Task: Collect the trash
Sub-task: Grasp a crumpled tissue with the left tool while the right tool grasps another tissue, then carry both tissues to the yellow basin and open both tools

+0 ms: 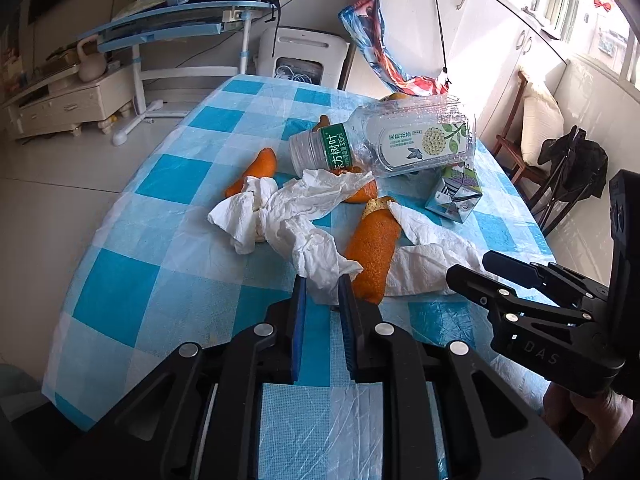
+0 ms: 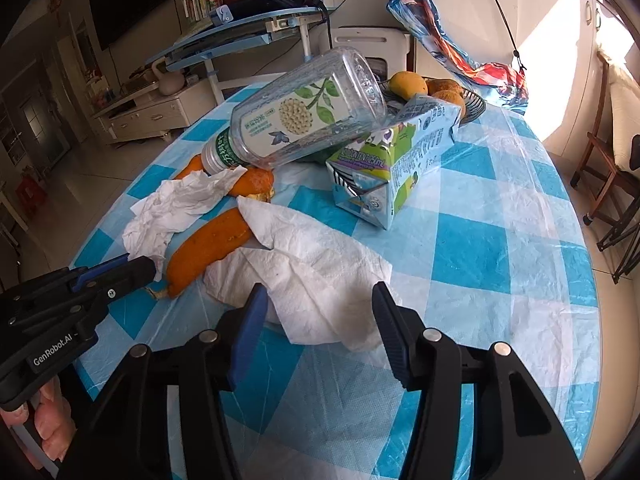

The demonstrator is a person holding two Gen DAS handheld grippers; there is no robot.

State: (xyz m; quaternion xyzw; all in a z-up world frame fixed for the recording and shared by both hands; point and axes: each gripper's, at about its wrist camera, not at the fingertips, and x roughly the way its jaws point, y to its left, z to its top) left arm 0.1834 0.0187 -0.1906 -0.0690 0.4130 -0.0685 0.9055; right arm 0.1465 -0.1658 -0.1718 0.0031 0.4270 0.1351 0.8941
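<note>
We see the left gripper (image 1: 322,294) with its jaws drawn close together, pinching the near end of a twisted tissue (image 1: 296,216) between its blue pads (image 1: 299,320). From the right wrist view the same gripper (image 2: 150,268) comes in from the left, its tip at the tissue (image 2: 176,208) edge, just beside a long orange peel (image 2: 208,248).

The right gripper (image 2: 320,300) stands about half spread, its two fingers (image 2: 248,332) on either side of a flat napkin (image 2: 320,272); we cannot tell whether the pads touch it, and it does not look squeezed. In the left wrist view this gripper (image 1: 472,268) lies over the napkin (image 1: 428,256) from the right.

Going outward, the peel (image 1: 374,248) lies between tissue and napkin, touching both. More peel pieces (image 1: 256,172) lie farther off under the tissue's far end. Behind them a clear bottle (image 1: 392,140) lies tilted, its neck down at the tissue and its base propped on a crushed carton (image 2: 396,160). The carton (image 1: 456,194) sits just beyond the napkin.

All this trash rests on a table with a blue and white checked cloth (image 1: 168,240). At its far edge a dark basket (image 2: 474,106) holds fruit (image 2: 408,84), and a colourful bag (image 2: 460,40) hangs behind it.
</note>
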